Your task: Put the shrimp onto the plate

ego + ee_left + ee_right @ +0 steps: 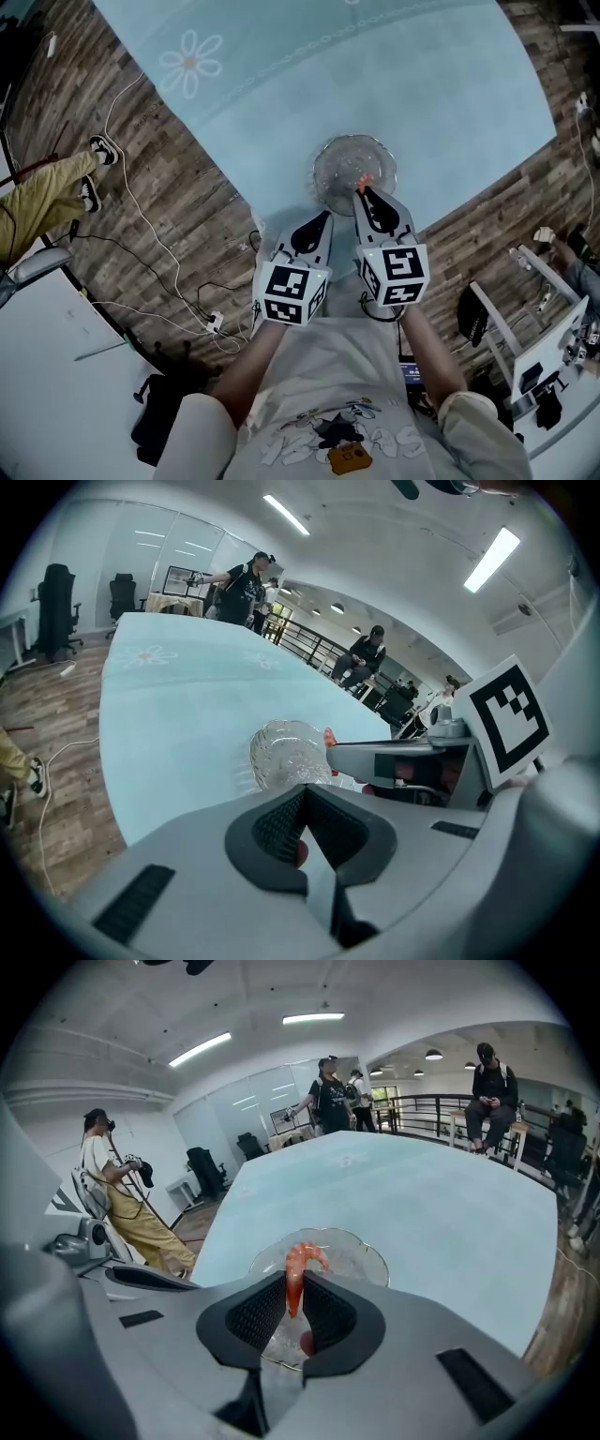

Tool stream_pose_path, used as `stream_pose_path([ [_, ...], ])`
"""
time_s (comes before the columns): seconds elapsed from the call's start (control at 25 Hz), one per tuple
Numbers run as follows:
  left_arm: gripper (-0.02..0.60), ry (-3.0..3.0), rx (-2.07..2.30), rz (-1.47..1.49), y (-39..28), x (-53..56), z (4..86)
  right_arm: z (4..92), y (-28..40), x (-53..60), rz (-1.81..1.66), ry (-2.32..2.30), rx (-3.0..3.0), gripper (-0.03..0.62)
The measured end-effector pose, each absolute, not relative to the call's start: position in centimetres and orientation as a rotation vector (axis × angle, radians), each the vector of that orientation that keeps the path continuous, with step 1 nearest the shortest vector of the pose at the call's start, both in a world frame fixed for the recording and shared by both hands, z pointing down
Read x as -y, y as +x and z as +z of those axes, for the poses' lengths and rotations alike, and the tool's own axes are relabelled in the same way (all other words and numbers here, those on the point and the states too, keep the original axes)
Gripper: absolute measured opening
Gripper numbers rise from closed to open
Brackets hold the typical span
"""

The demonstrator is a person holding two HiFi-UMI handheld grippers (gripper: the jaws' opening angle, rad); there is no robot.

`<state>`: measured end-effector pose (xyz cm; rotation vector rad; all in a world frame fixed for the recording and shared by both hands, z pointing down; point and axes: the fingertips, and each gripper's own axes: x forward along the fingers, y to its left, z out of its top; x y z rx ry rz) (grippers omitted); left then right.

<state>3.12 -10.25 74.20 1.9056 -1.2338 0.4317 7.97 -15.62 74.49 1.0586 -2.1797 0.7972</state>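
A clear glass plate (342,164) sits near the front corner of the pale blue table (375,84). My right gripper (364,190) is over the plate's near edge, shut on an orange shrimp (363,181). In the right gripper view the shrimp (297,1274) stands upright between the jaws, its curled end above the plate (361,1252). My left gripper (323,217) sits just left of the right one, short of the plate, jaws shut with nothing between them. The left gripper view shows the plate (286,754) ahead and the right gripper (330,742) with the shrimp tip beside it.
White cables (141,216) run over the wooden floor left of the table. A person in tan trousers (42,197) stands at the far left. Other people stand and sit around the room's edges. A stand with gear (548,328) is at the right.
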Motion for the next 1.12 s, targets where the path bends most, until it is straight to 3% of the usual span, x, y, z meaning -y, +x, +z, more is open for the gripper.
stream_pose_path([
  [0.48,0.006,1.918,1.235,0.437,3.1,10.2,73.8,73.8,8.3,15.5,0.765,1.092,2.174,0.071],
  [1.12,0.006,2.056,1.26,0.422,2.7,10.7,66.9,66.1,8.0,14.5,0.686,1.172,2.284,0.047],
])
